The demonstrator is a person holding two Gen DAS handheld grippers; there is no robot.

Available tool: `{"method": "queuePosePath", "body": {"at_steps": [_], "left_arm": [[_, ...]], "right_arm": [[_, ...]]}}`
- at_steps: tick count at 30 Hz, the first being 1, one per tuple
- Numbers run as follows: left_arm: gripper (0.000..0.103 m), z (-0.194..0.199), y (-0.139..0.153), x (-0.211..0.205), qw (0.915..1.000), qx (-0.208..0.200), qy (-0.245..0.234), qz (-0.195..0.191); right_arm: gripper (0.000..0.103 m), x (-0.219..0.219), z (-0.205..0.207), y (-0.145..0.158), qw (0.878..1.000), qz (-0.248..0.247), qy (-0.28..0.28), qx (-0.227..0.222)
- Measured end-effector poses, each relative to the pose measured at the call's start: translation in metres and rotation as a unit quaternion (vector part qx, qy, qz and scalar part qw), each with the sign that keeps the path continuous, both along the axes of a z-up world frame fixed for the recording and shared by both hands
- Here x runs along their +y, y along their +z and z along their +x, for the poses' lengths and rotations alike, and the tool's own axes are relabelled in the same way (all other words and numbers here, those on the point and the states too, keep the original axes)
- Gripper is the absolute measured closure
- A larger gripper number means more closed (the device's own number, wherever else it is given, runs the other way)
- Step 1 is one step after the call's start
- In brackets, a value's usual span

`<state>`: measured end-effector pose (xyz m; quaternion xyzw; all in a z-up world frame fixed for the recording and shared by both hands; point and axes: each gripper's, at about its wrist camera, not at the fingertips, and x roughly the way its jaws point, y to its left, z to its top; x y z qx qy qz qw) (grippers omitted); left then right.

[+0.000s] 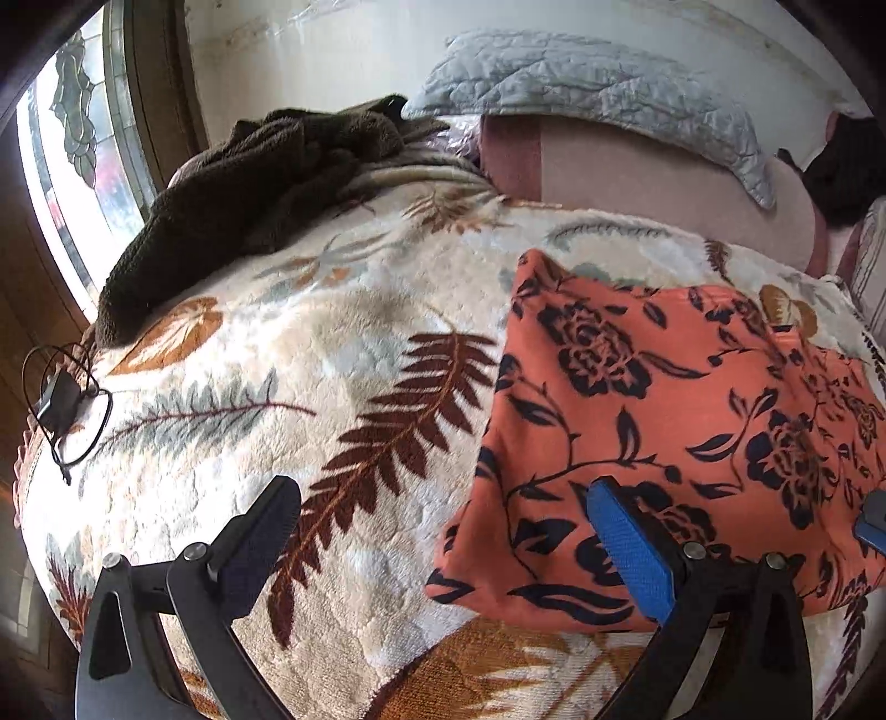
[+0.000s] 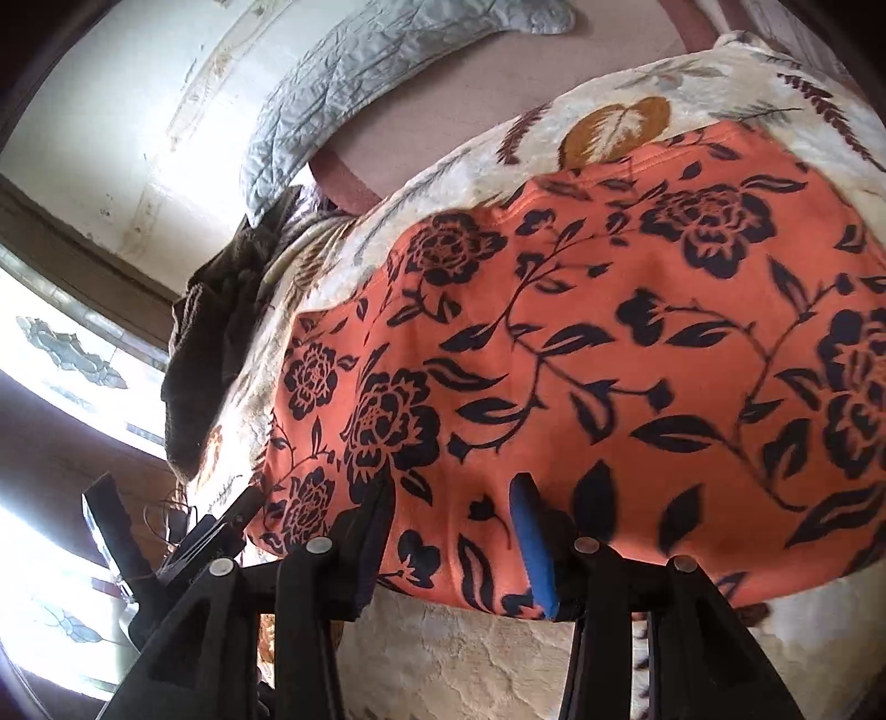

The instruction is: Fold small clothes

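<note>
Left wrist view: the left gripper [image 1: 443, 543] is held wide apart, nothing between its fingers; one blue pad hangs over the near left corner of the orange floral garment [image 1: 664, 399], the other over bare blanket. The garment is seen lying folded flat on the fern-print blanket [image 1: 310, 354], toward the right. A brown towel [image 1: 243, 199] is heaped at the far left, a black cable [image 1: 66, 410] at the bed's left edge, a grey quilted pillow [image 1: 587, 83] against the white wall [image 1: 310, 50], and a leaded window [image 1: 77, 127] at the left.

Right wrist view: the right gripper [image 2: 454, 531] is seen part open above the garment's near edge [image 2: 554, 332]; no cloth can be made out pinched between the pads.

Risk, as judged: the plush blanket may be caught together with the cloth if the next grasp is taken too deep. A grab at a single layer would likely pull the fold apart. The soft bed offers little support for pressing a crease.
</note>
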<state>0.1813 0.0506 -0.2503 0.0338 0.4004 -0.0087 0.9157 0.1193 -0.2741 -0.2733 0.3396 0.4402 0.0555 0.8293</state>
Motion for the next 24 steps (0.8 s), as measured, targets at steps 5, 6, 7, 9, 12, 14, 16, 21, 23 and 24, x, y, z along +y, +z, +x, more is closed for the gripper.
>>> {"method": "queuePosePath", "body": {"at_steps": [5, 6, 7, 9, 12, 14, 16, 21, 23, 24], "left_arm": [[0.0, -0.004, 0.004, -0.028, 0.9979, 0.01, -0.061, -0.017], [0.0, -0.004, 0.002, -0.031, 0.998, 0.012, -0.061, -0.011], [0.0, -0.004, 0.002, -0.033, 0.998, 0.014, -0.06, -0.012], [0.0, -0.003, 0.001, -0.033, 0.9975, 0.025, -0.059, -0.029], [0.0, -0.006, -0.001, -0.035, 0.9967, 0.034, -0.059, -0.045], [0.0, -0.01, -0.004, -0.04, 0.9968, 0.034, -0.063, -0.035], [0.0, -0.012, -0.009, -0.045, 0.9971, 0.033, -0.067, -0.015], [0.0, -0.003, -0.031, -0.046, 0.9958, 0.066, -0.062, 0.006], [0.0, 0.0, -0.04, -0.046, 0.9952, 0.075, -0.061, 0.016], [0.0, 0.0, -0.04, -0.046, 0.9954, 0.072, -0.06, 0.015]], "right_arm": [[0.044, -0.076, -0.049, 0.013, 0.994, 0.054, -0.093, 0.008], [0.043, -0.092, -0.062, 0.013, 0.99, 0.075, -0.115, 0.008], [0.04, -0.106, -0.075, 0.011, 0.986, 0.091, -0.14, 0.01], [0.036, -0.131, -0.1, 0.002, 0.975, 0.12, -0.186, 0.022], [0.036, -0.153, -0.123, -0.017, 0.96, 0.159, -0.229, 0.034], [0.036, -0.16, -0.126, -0.028, 0.954, 0.162, -0.25, 0.044], [0.036, -0.163, -0.124, -0.038, 0.949, 0.174, -0.259, 0.047], [0.036, -0.162, -0.105, -0.053, 0.946, 0.167, -0.277, 0.035], [0.036, -0.162, -0.1, -0.055, 0.944, 0.166, -0.285, 0.018], [0.036, -0.162, -0.097, -0.055, 0.945, 0.162, -0.285, 0.011]]}}
